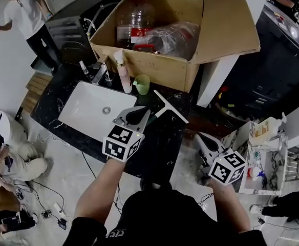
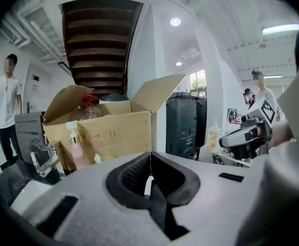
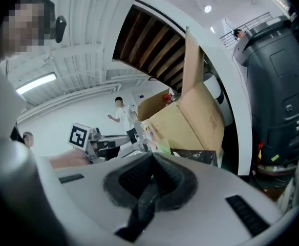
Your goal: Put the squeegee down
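1 squeegee (image 1: 166, 105) lies on the counter (image 1: 159, 140), beside the sink (image 1: 80, 111).

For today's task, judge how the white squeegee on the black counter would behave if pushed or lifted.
The squeegee looks thin and plastic, so probably light and stiff. Lying flat on the smooth black counter, it would likely slide or pivot rather than roll. Its long blade may tilt it when lifted by the handle.

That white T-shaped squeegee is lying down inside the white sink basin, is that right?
Not quite. The white T-shaped squeegee lies on the black marble counter, just to the right of the white sink basin, not in it. The head view shows this.
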The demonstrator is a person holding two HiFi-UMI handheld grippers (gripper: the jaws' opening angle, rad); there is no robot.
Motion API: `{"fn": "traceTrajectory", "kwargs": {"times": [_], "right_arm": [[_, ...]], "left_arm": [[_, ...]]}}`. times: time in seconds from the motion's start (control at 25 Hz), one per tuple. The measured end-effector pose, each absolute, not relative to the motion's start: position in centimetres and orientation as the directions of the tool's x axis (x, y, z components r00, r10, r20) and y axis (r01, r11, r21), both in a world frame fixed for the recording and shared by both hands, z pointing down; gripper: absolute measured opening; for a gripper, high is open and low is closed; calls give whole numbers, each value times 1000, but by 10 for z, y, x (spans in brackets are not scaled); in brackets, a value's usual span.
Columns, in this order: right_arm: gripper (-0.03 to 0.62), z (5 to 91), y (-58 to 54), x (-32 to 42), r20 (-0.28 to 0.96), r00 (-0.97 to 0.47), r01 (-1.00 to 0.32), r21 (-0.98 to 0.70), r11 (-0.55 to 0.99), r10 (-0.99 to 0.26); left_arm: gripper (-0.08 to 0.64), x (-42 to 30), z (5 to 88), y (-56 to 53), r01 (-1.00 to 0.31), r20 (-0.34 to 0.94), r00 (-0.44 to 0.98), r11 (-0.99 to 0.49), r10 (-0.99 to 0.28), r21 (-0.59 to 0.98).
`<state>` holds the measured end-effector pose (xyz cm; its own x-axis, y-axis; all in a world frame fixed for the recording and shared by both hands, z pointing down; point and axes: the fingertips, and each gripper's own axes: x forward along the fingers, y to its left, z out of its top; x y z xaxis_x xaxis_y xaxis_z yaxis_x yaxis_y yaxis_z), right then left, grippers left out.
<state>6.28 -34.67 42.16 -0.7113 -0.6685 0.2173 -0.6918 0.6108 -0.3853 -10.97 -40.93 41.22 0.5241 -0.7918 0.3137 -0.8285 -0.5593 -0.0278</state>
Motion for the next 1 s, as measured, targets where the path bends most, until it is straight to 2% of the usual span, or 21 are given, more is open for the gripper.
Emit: {"fn": "traceTrajectory", "kwargs": {"times": [0.56,1.0], "right_arm": [[5,381,-355,76,158,-690,-713,-312,627,-706],[3,349,-346,67,65,-707,-699,-212,683,-704]], "left_arm": [[9,-143,351,-373,-882,131,465,-471,-875,-17],[9,-154,349,-372,-899,112,436,-437,-893,11]]}}
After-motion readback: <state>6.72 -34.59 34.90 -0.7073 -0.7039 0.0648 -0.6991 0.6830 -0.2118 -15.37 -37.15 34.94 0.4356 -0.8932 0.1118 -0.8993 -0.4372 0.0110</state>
